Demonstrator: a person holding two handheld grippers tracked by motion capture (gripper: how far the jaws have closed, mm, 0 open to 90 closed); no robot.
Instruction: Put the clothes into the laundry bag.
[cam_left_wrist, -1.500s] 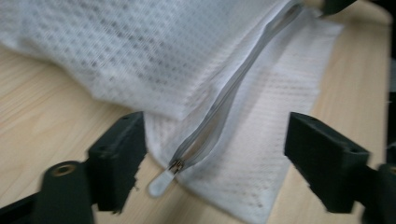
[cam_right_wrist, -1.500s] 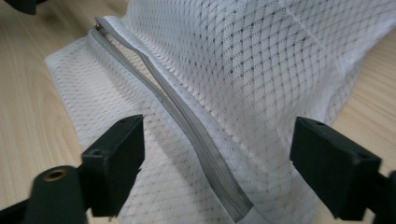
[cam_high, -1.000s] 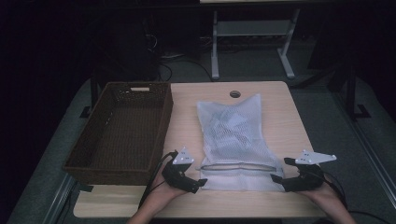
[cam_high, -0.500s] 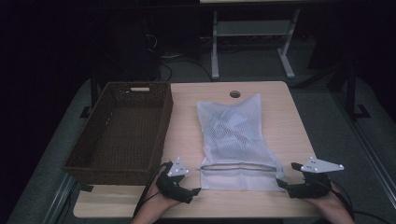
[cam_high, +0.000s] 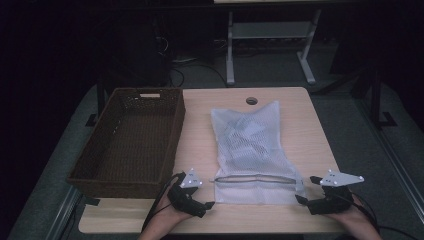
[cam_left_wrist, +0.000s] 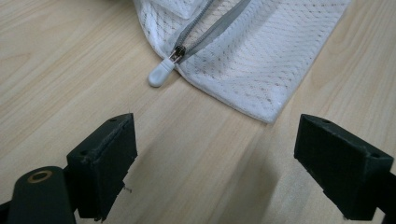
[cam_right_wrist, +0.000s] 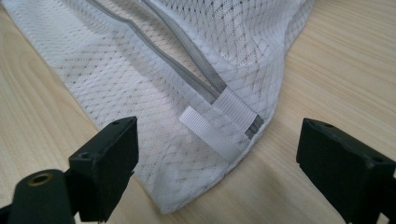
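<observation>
The desk (cam_high: 300, 120) is a pale wooden top with a round cable hole near its far edge. On its left part stands a dark brown wicker basket (cam_high: 131, 140), long and deep. Just beside the basket, in the middle of the desk, a white mesh bag (cam_high: 250, 150) lies flat with its zippered end toward the person, and folded pale items show faintly through the netting. A grey zipper (cam_high: 255, 179) runs across the bag near that close end, partly parted.

The left claw (cam_high: 209, 204) rests low on the desk at the bag's near left corner, its jaws spread wide with nothing between them. In the left gripper view the white zipper pull (cam_left_wrist: 160, 74) lies on the wood just ahead of them.

The right claw (cam_high: 305, 190) sits at the bag's near right corner, jaws likewise wide apart, the bag's corner and a white fabric tab (cam_right_wrist: 212, 133) lying between them unpinched.
</observation>
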